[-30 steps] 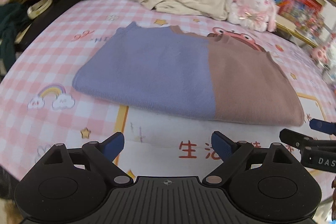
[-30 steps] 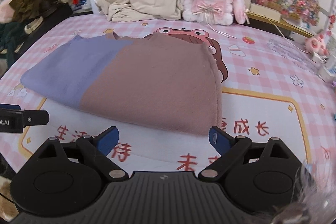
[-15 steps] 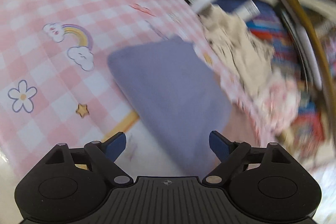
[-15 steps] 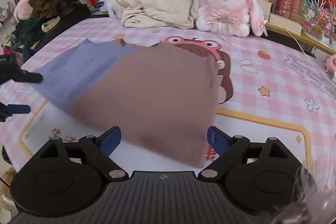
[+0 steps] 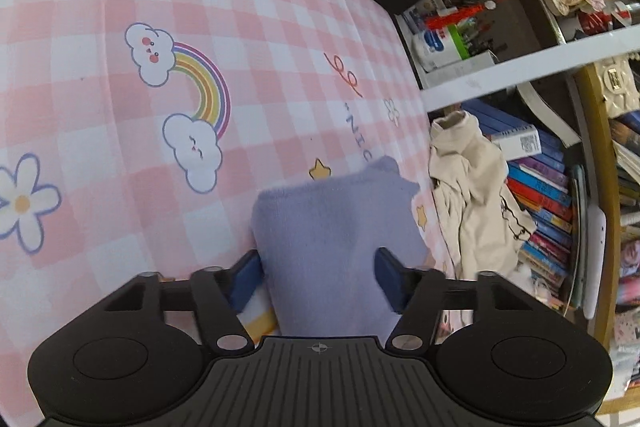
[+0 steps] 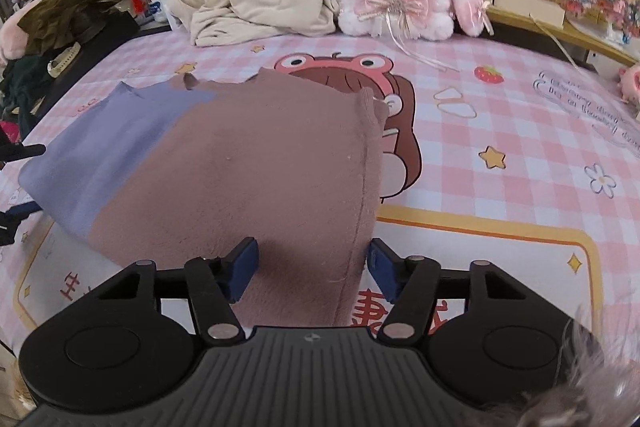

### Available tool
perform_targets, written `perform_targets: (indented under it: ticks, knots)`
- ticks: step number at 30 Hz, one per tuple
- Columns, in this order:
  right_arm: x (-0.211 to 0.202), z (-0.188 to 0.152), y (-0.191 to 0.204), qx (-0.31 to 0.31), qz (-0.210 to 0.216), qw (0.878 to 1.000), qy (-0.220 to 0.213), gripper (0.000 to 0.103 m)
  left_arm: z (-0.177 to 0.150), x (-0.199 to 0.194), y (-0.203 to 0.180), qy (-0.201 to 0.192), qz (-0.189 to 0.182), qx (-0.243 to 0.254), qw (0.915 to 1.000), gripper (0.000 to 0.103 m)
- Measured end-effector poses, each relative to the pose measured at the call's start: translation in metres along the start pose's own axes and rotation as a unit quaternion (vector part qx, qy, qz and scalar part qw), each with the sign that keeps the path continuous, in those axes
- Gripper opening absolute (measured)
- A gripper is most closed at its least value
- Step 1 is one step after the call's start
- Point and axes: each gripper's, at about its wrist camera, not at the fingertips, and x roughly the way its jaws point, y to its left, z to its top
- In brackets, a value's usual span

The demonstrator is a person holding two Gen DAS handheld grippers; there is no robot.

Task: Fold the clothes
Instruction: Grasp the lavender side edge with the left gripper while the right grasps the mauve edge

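Left view: I have my left gripper (image 5: 318, 277) straddling the lilac end of the folded sweater (image 5: 340, 247). Its jaws have just been closing and stand part-way in, with the cloth between them; I cannot tell whether the pads (image 5: 390, 279) press yet. Right view: my right gripper (image 6: 312, 269) straddles the brown end of the sweater (image 6: 248, 179), its jaws likewise just closing, one pad on the cloth, the other just outside the seamed edge; grip unconfirmed. The sweater lies flat on the pink checked mat (image 6: 500, 99), long axis running across between my two hands, each hand at its own end. I judge the next fold turns on that.
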Motion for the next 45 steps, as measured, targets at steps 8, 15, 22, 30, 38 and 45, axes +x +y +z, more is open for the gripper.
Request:
perform_targets:
  ticks: [8,15,22,30,38,45]
  knots:
    - [0.008,-0.004,0.004,0.01,0.004,1.0,0.013,0.051,0.003,0.009,-0.004,-0.002,0.016,0.013,0.9998,0.026]
    - [0.008,-0.005,0.009,0.017,-0.001,1.0,0.017,0.048,-0.012,-0.019,-0.048,-0.016,-0.014,0.178,0.9838,0.013]
    - [0.01,-0.004,0.019,0.016,-0.008,1.0,0.019,0.048,0.008,0.01,-0.007,0.021,-0.005,0.087,0.996,0.025]
    - [0.011,-0.007,0.026,0.021,-0.02,0.999,0.019,0.048,0.005,0.021,-0.005,0.029,-0.032,0.091,0.9949,0.024]
    - [0.009,-0.01,0.051,0.012,0.031,0.999,0.042,0.049,0.037,0.006,0.007,0.022,-0.015,0.119,0.9926,0.011]
    - [0.0,0.001,0.061,0.012,0.021,1.0,-0.002,0.054,0.059,0.0,0.014,0.032,-0.005,0.141,0.9895,0.011]
